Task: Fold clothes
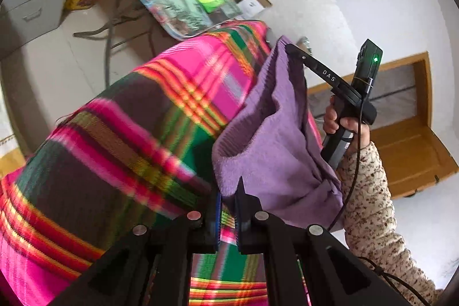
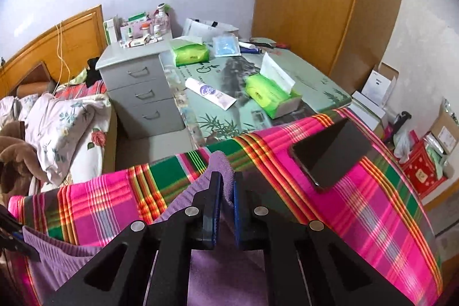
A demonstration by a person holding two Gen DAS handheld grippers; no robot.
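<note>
From the left wrist, the left gripper (image 1: 228, 208) pinched a near edge of the purple garment (image 1: 269, 151), which hung over the plaid blanket (image 1: 120, 139); that thin bite could slip.

From the right wrist, the right gripper (image 2: 226, 188) clamped another purple edge; uneven pulling might skew the fold toward the phone (image 2: 330, 154) lying right.

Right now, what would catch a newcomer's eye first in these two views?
The loud pink, green and orange plaid blanket fills the foreground of both views. A purple knitted garment hangs above it, pinched at the edges by the left gripper and the right gripper. A black phone lies on the blanket, right of the right gripper.
</note>
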